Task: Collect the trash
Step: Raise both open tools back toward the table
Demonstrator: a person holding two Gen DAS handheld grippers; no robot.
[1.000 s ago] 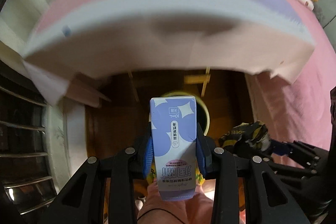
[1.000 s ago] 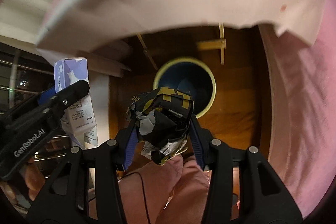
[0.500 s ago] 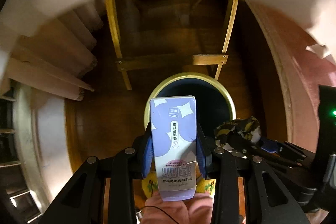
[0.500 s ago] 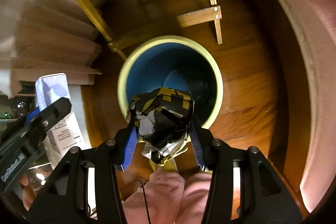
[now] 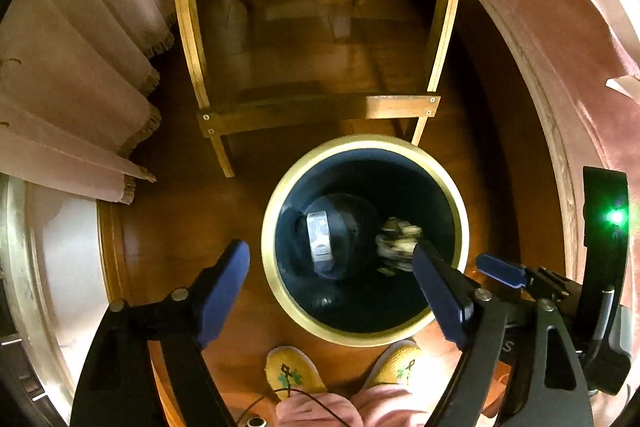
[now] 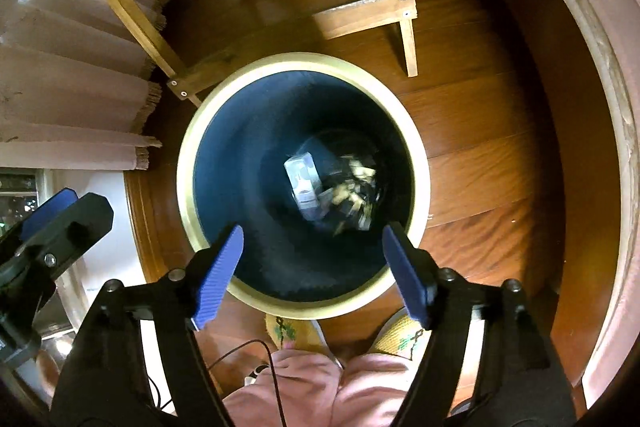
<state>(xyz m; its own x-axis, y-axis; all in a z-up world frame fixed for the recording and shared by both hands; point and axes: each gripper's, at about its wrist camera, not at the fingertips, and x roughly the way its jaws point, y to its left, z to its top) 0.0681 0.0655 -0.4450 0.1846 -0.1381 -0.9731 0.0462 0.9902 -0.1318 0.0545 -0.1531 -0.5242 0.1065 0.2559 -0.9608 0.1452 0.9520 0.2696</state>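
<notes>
Two tongs: both hang over the round bin, pointing down into it.
Left tongs (image 5: 331,263): jaws spread wide apart, nothing between the blue pads; its tip also shows at the left edge of the right wrist view (image 6: 60,215).
Right tongs (image 6: 313,247): jaws likewise wide apart and bare of any load; one blue pad of it shows at the right of the left wrist view (image 5: 500,270).
Bin (image 5: 462,223): dark blue inside with a pale yellow rim, standing on the wooden floor (image 6: 480,155) just in front of the person's feet.
Box (image 5: 319,242): small pale carton, blurred, deep inside the bin, left of centre (image 6: 303,183).
Wrapper (image 5: 396,245): crumpled black and yellow piece, blurred, inside the bin just beside the box on its right (image 6: 354,193); I cannot tell whether either piece lies on the bottom.
Slippers (image 5: 294,371): yellow, toes close to the bin's near rim, pink trouser legs above them.
Wooden frame (image 5: 316,113): legs and crossbar standing behind the bin.
Curtain (image 5: 68,99): pale folds at left, hem near the floor.
</notes>
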